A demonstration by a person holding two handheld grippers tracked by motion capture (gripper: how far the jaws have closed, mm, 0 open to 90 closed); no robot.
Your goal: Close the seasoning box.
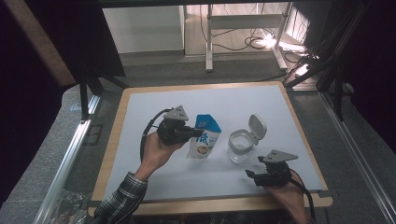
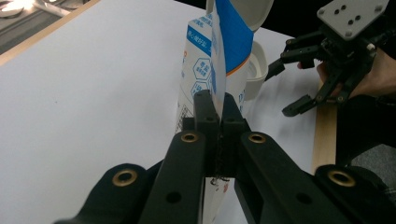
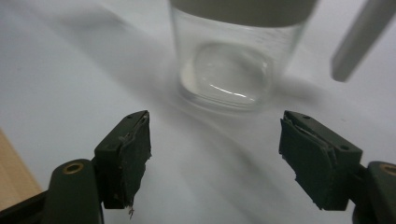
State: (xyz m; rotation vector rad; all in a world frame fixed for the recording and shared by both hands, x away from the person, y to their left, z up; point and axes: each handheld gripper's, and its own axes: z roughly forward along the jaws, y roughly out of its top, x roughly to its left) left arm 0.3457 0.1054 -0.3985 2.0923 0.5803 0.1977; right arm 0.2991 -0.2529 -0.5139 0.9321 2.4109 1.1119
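A blue and white pouch (image 1: 204, 136) stands upright in the middle of the white table (image 1: 154, 100). My left gripper (image 1: 198, 134) is shut on the pouch's edge from the left. In the left gripper view the jaws (image 2: 215, 109) pinch the thin side seam of the pouch (image 2: 205, 60). To its right stands a clear glass jar (image 1: 240, 146) with its white flip lid (image 1: 257, 126) swung open. My right gripper (image 1: 252, 173) hovers near the front right of the jar, open. Its jaws (image 3: 215, 158) stand wide apart with nothing between them, the jar (image 3: 229, 70) just ahead.
The table has a wooden rim (image 1: 210, 205) along its front edge. A metal frame rail (image 1: 65, 158) runs along the left side. Behind the table a white desk leg (image 1: 209, 42) and cables lie on the floor.
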